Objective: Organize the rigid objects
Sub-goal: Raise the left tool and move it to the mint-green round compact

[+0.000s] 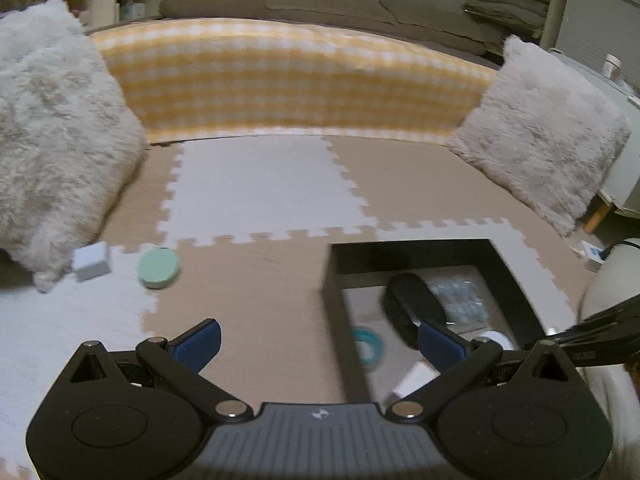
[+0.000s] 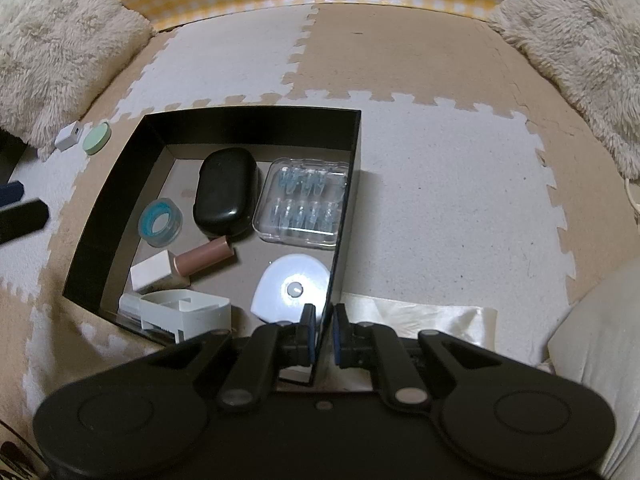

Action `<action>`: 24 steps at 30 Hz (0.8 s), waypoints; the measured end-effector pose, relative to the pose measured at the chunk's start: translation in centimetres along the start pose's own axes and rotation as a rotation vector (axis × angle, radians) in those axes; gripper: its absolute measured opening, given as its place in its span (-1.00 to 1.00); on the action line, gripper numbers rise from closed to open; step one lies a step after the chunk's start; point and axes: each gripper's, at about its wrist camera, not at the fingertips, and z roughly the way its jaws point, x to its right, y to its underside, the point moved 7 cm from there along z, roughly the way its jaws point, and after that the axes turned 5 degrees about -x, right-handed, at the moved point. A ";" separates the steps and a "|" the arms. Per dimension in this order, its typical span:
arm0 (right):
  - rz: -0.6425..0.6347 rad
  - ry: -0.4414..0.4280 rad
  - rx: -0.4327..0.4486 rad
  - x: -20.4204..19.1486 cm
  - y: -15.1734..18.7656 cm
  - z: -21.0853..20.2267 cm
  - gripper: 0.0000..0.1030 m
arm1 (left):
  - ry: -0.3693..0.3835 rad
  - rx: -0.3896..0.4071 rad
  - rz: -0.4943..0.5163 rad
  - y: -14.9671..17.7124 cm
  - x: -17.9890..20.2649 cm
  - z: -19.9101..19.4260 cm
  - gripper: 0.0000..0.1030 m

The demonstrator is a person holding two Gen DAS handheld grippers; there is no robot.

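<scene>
Sorting looks nearly finished, to my eye: the black box point(image 2: 256, 124) on the foam mat point(image 2: 440, 184) already holds a black case point(image 2: 226, 192), a clear plastic case point(image 2: 302, 202), a tape roll point(image 2: 160, 222), a pink tube point(image 2: 204, 260) and white pieces; the right gripper point(image 2: 322, 334) is clamped on the box's near wall, steadying it; the left gripper point(image 1: 318, 344) hangs spread and empty. Likely next: reach left for the mint-green disc point(image 1: 158, 268) and the white cube point(image 1: 92, 266), both lying beside the fluffy cushion point(image 1: 52, 140), outside the box.
</scene>
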 end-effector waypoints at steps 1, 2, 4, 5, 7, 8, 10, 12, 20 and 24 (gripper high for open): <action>-0.001 0.001 0.000 0.0 0.0 0.0 -0.83 | -0.010 0.001 -0.004 0.0 -0.7 0.0 1.00; -0.002 0.002 -0.001 0.0 0.0 0.0 -0.83 | -0.021 0.006 -0.010 0.0 -1.5 0.1 1.00; -0.003 0.003 -0.001 0.0 0.0 0.0 -0.83 | -0.049 0.027 -0.008 0.0 -3.0 0.2 1.00; -0.004 0.004 -0.001 0.0 0.0 0.0 -0.83 | -0.067 0.034 0.000 0.0 -3.6 0.3 1.00; -0.007 0.006 -0.002 0.0 0.0 0.0 -0.83 | -0.099 0.037 0.025 0.0 -4.8 0.9 1.00; -0.007 0.006 -0.002 0.0 0.0 0.0 -0.83 | -0.100 0.026 0.029 0.1 -5.1 1.3 1.00; -0.006 0.006 -0.002 -0.1 0.0 0.0 -0.83 | -0.110 0.004 0.018 0.2 -6.2 2.3 1.00; -0.008 0.008 -0.002 -0.1 0.0 0.0 -0.83 | -0.124 0.002 0.008 0.5 -7.2 3.1 1.00; -0.023 0.021 -0.006 -0.2 0.0 0.0 -0.83 | -0.157 0.028 -0.031 0.8 -10.2 6.3 1.00; -0.028 0.024 -0.009 -0.2 -0.1 0.1 -0.83 | -0.118 0.086 -0.058 0.3 -11.1 7.2 1.00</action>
